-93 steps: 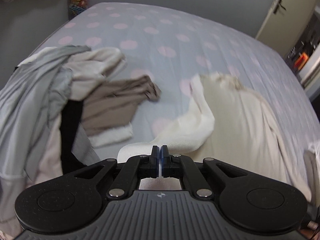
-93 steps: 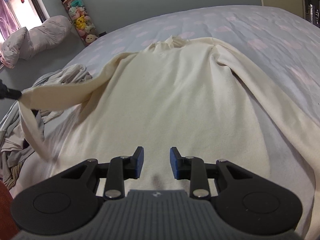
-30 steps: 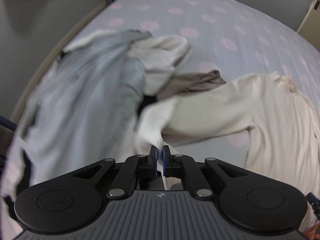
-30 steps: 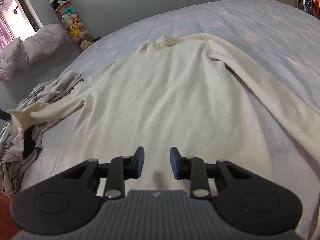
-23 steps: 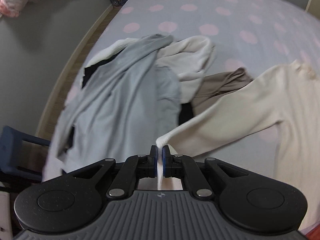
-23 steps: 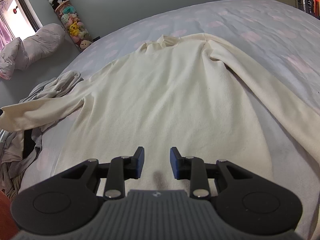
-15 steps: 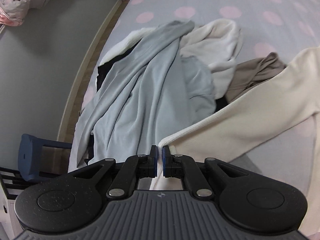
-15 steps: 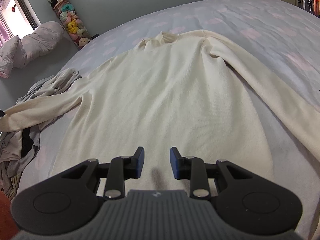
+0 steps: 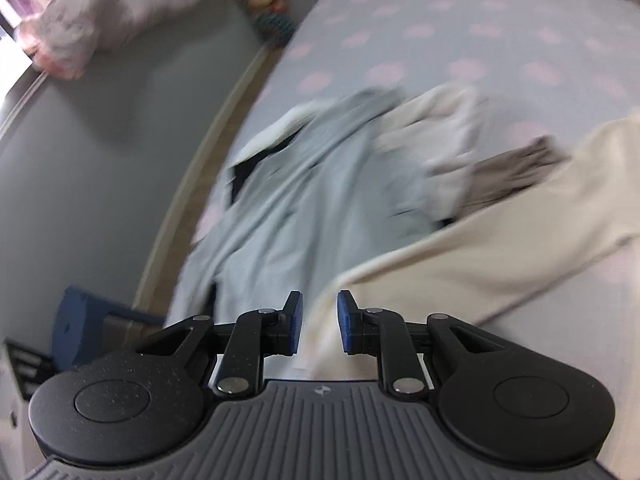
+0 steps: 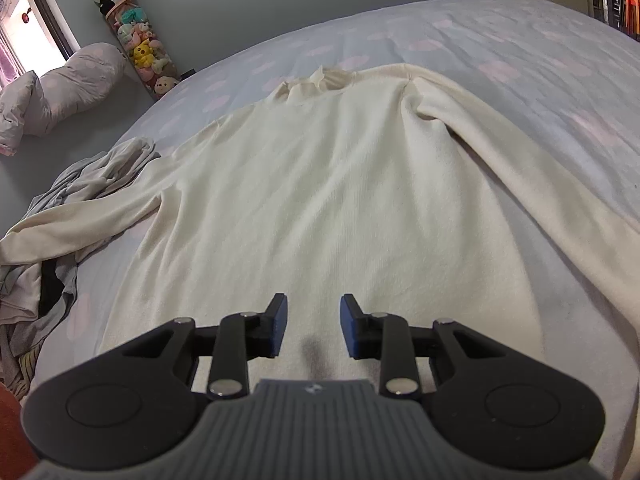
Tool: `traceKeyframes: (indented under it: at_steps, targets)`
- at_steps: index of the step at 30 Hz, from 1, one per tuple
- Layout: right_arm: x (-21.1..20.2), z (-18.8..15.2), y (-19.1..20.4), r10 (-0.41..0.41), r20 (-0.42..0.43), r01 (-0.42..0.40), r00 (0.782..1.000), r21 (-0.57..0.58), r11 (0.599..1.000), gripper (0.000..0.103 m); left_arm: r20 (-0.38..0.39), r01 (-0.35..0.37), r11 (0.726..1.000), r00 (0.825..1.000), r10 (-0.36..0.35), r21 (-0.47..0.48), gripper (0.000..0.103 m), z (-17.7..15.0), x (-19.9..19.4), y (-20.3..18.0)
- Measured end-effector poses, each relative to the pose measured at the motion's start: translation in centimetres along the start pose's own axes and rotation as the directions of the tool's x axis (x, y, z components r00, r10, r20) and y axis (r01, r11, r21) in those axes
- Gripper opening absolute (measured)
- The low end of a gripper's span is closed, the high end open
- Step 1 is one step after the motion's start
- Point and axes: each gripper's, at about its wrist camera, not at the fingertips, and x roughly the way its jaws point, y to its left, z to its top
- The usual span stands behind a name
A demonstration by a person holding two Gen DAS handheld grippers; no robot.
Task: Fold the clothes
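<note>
A cream long-sleeved sweater point(image 10: 336, 200) lies flat on the bed, collar at the far end and both sleeves spread out. Its left sleeve point(image 9: 472, 256) runs across the edge of a clothes pile, and the cuff end lies between the fingers of my left gripper point(image 9: 319, 322), which is open. My right gripper point(image 10: 311, 326) hovers open just above the sweater's hem, holding nothing. The left wrist view is blurred by motion.
A pile of grey, white and taupe clothes point(image 9: 320, 200) lies at the left side of the bed point(image 10: 520, 40), near its edge. Beyond that edge are the floor, a blue object point(image 9: 76, 320) and a pink bundle point(image 10: 60, 92). A tube of plush toys point(image 10: 140, 48) stands by the wall.
My left gripper, which had pulled the sleeve out to the left over the pile, has opened and let the cuff go. The sleeve now lies outstretched. The right gripper stayed put.
</note>
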Motion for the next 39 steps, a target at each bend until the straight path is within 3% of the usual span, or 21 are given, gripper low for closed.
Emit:
traceKeyframes:
  at_steps: [4, 8, 12, 16, 18, 21, 23, 28, 34, 39]
  targets:
    - [-0.9, 0.7, -0.4, -0.005, 0.000, 0.005, 1.000, 0.041, 0.999, 0.033, 0.085, 0.133, 0.990, 0.987, -0.136, 0.040, 0.017, 0.6, -5.9, -3.7]
    - [-3.4, 2.6, -1.5, 0.000, 0.022, -0.002, 1.000, 0.072, 0.997, 0.035, 0.162, 0.280, 0.957, 0.944, -0.288, 0.073, 0.020, 1.0, -11.7, -8.1]
    - [-7.2, 5.2, -3.2, -0.053, 0.051, 0.052, 0.997, 0.030, 0.998, 0.041, 0.228, 0.418, 0.902, 0.873, -0.431, 0.106, 0.022, 0.7, -16.0, -12.8]
    - [-11.0, 6.6, -6.9, -0.125, 0.060, 0.124, 0.990, 0.020, 0.992, 0.042, 0.280, 0.549, 0.827, 0.780, -0.560, 0.124, 0.026, -0.3, -18.3, -17.7]
    - [-12.8, 6.7, -9.1, -0.166, 0.057, 0.165, 0.984, 0.025, 0.986, 0.042, 0.280, 0.603, 0.787, 0.739, -0.612, 0.128, 0.027, -1.2, -18.5, -20.1]
    - [-14.8, 5.1, -12.8, -0.225, 0.030, 0.224, 0.974, 0.045, 0.974, 0.042, 0.247, 0.674, 0.730, 0.693, -0.678, 0.114, 0.027, -2.7, -17.9, -23.1]
    - [-15.7, 3.6, -14.8, -0.237, 0.002, 0.237, 0.971, 0.070, 0.969, 0.042, 0.225, 0.691, 0.717, 0.687, -0.691, 0.094, 0.027, -3.7, -17.2, -24.8]
    - [-15.9, -0.1, -17.9, -0.215, -0.053, 0.220, 0.975, 0.125, 0.968, 0.041, 0.143, 0.698, 0.715, 0.703, -0.696, 0.048, 0.027, -5.8, -14.7, -28.2]
    - [-14.8, -2.4, -20.9, -0.210, -0.089, 0.222, 0.974, 0.167, 0.961, 0.041, 0.088, 0.677, 0.736, 0.732, -0.676, 0.018, 0.027, -8.0, -13.1, -29.1]
    - [-13.9, -3.8, -21.4, -0.153, -0.081, 0.166, 0.985, 0.195, 0.967, 0.041, 0.069, 0.656, 0.754, 0.754, -0.653, -0.034, 0.027, -8.8, -12.1, -28.4]
